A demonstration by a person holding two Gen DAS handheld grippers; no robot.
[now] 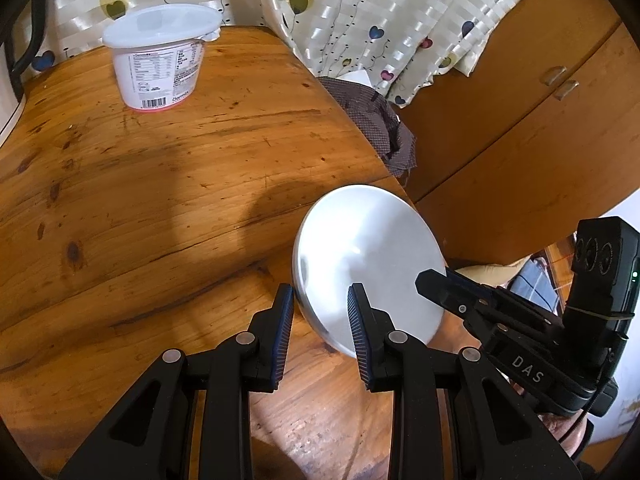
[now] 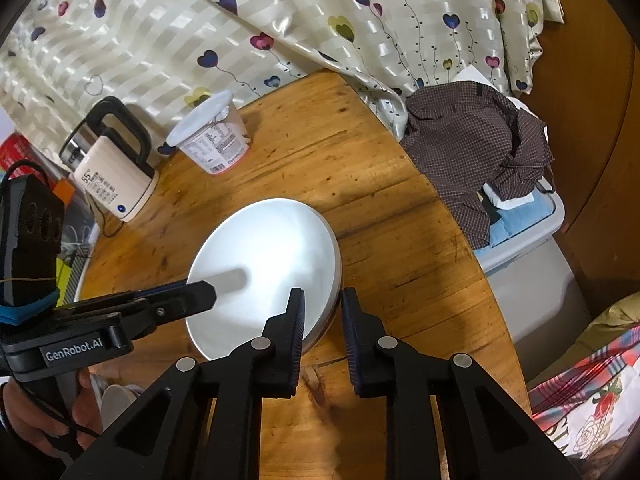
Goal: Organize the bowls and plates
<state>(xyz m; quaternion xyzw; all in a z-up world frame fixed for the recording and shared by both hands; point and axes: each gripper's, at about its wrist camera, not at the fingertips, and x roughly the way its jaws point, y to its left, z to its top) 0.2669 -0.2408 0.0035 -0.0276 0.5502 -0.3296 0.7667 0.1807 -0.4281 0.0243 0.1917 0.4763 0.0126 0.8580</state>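
Observation:
A round metal plate sits on the wooden table, seen bottom up or tilted; it also shows in the right wrist view. My left gripper straddles its near-left rim, one finger on each side, jaws apart with a gap. My right gripper straddles the plate's opposite rim in the same way, jaws apart. The right gripper shows in the left wrist view at the plate's right edge. The left gripper shows in the right wrist view at the plate's left edge.
A white lidded plastic tub stands at the table's far side. An electric kettle stands at the left. A checked shirt lies on a plastic bin beside the table's right edge. A heart-print curtain hangs behind.

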